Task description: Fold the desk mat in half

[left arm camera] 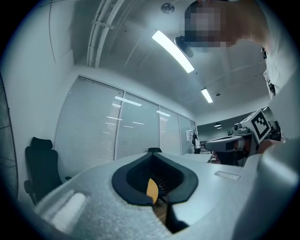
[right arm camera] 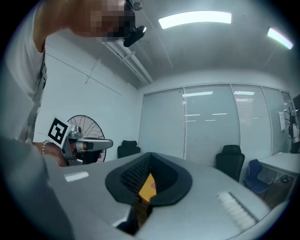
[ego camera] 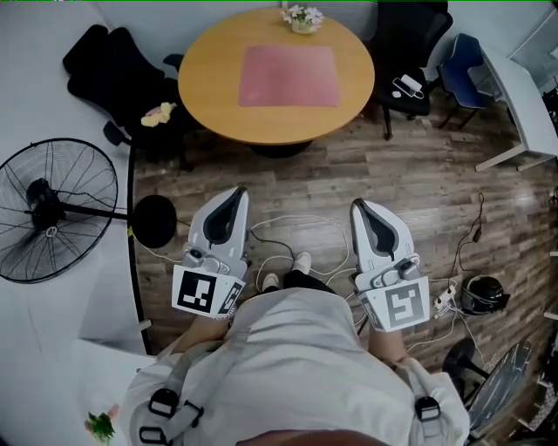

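Round wooden bench [ego camera: 209, 83] sits at 12 o'clock in the head view. We record a pink desk mat [ego camera: 289, 76] lying flat and unfolded on its middle. A small pot of flowers [ego camera: 302, 17] stands at the bench's 12 o'clock rim, just apart from the mat. Plank floor [ego camera: 392, 174] carries a fan's round black base [ego camera: 155, 220] at 9 o'clock and a white power strip [ego camera: 445, 299] at 4 o'clock.

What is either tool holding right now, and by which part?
Nothing. The left tool and right tool are both shut and empty; the pink desk mat lies flat on the round table, untouched.
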